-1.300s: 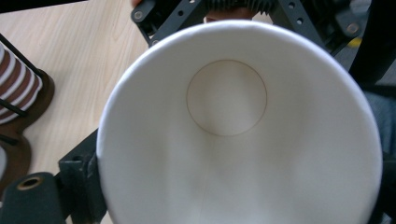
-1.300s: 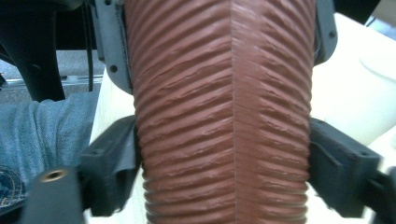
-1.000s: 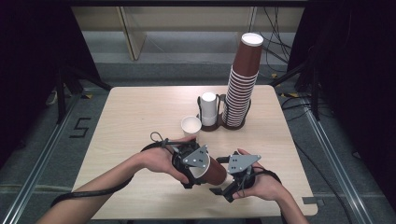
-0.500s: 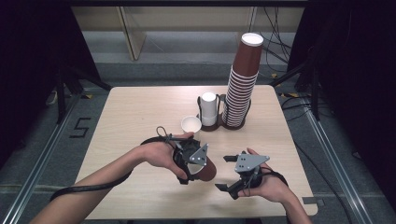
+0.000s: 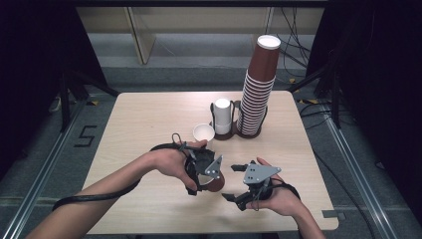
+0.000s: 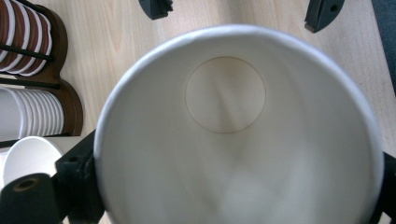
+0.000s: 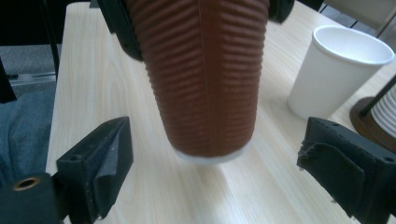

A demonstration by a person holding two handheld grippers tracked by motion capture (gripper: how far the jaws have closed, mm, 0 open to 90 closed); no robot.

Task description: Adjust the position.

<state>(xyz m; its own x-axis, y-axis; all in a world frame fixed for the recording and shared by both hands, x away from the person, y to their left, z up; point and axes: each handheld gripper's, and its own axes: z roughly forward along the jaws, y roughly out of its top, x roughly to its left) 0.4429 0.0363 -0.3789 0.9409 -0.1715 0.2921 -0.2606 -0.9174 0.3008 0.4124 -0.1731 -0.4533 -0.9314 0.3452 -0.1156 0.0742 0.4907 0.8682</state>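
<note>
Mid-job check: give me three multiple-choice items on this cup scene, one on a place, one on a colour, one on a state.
1. Where does the loose white paper cup stand?
A. on the table beside the cup holder
B. on top of the tall stack
C. on the floor

2. What colour is the outside of the ribbed cup?
A. green
B. brown
C. blue

3. How are the jaws of the right hand-held gripper?
A. clamped on the cup
B. apart, clear of the cup
C. shut on nothing

Answers: A, it sits on the table by the cup holder; B, brown ribbed wall; B, gaps show on both sides of the cup.
</note>
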